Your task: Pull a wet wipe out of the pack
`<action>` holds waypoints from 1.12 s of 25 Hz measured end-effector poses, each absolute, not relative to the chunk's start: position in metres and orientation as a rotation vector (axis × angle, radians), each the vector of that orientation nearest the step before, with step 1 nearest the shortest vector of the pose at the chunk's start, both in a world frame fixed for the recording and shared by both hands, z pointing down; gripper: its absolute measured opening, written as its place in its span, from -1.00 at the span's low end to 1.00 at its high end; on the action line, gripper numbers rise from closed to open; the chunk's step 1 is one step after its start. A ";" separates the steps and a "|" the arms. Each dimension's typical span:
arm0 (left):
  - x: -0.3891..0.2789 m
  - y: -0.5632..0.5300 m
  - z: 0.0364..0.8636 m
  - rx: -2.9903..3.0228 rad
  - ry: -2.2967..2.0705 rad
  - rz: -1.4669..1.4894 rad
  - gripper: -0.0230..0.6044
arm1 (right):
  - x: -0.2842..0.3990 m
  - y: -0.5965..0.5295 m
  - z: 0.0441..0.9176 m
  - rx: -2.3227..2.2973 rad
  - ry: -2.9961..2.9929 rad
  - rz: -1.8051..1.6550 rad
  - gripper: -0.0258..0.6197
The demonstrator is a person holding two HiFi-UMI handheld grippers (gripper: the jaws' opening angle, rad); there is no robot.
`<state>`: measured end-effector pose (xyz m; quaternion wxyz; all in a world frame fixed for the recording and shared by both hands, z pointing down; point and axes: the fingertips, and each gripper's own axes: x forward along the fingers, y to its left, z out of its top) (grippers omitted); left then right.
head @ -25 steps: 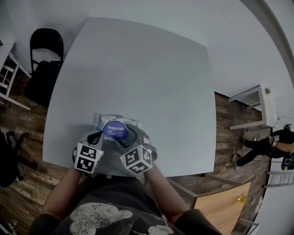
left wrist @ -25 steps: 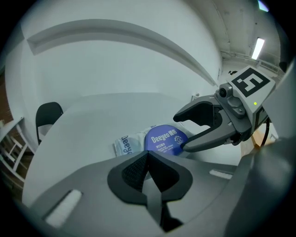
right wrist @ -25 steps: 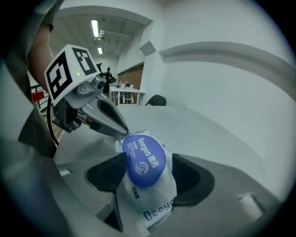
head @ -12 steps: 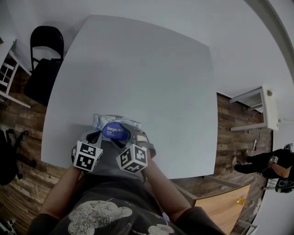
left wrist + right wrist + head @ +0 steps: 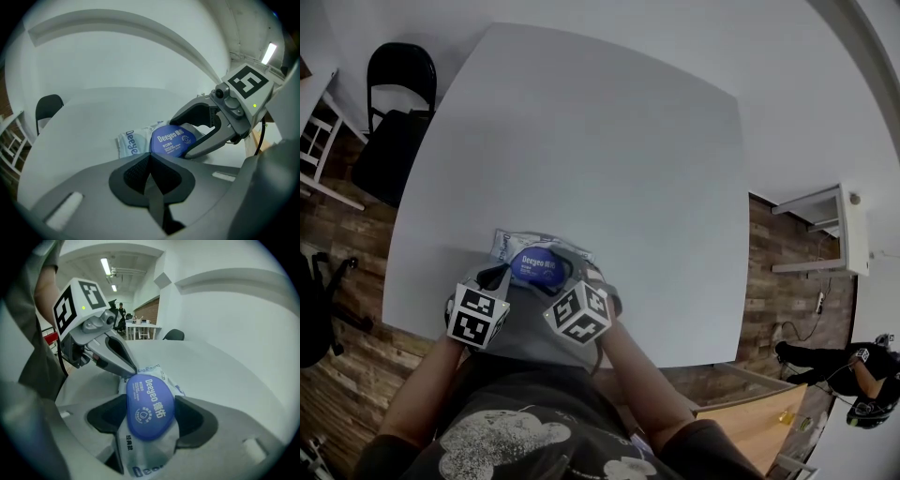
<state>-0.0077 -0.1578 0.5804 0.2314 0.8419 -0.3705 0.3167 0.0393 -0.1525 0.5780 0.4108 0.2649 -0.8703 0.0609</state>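
Note:
A pale wet-wipe pack with a round blue lid lies near the front edge of the white table. My right gripper is open wide, its jaws standing on either side of the lid and over the pack. My left gripper is shut with nothing between its jaws. Its tips rest against the pack's far left end, by the lid's rim. From the left gripper view the pack and lid sit just past the tips, with the right gripper around the lid.
A black chair stands at the table's far left corner, beside a white rack. A white shelf unit is off the right side on the wooden floor. A person is far off at the lower right.
The right gripper's marker cube has tilted and shifted slightly over the pack. The left gripper and the pack have stayed put. The distant person has moved lower in the picture.

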 end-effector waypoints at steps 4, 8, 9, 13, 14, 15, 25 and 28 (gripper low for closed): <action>-0.008 -0.156 0.579 2.301 -1.028 0.842 -0.87 | 0.041 -0.153 0.577 0.631 -2.251 0.282 0.04; -0.008 -0.156 0.577 2.295 -1.023 0.818 -0.87 | 0.043 -0.153 0.575 0.590 -2.288 0.367 0.04; -0.008 -0.156 0.577 2.293 -1.024 0.814 -0.87 | 0.043 -0.154 0.576 0.583 -2.295 0.378 0.04; -0.009 -0.157 0.579 2.291 -1.020 0.804 -0.87 | 0.041 -0.155 0.574 0.567 -2.314 0.417 0.03; -0.009 -0.156 0.580 2.293 -1.018 0.802 -0.87 | 0.041 -0.155 0.574 0.564 -2.318 0.426 0.03; -0.010 -0.156 0.580 2.294 -1.015 0.799 -0.87 | 0.041 -0.155 0.573 0.559 -2.324 0.434 0.03; -0.009 -0.154 0.581 2.319 -0.994 0.819 -0.87 | 0.045 -0.157 0.573 0.487 -2.338 0.534 0.03; -0.010 -0.155 0.582 2.354 -0.997 0.842 -0.87 | 0.046 -0.158 0.573 0.462 -2.356 0.575 0.01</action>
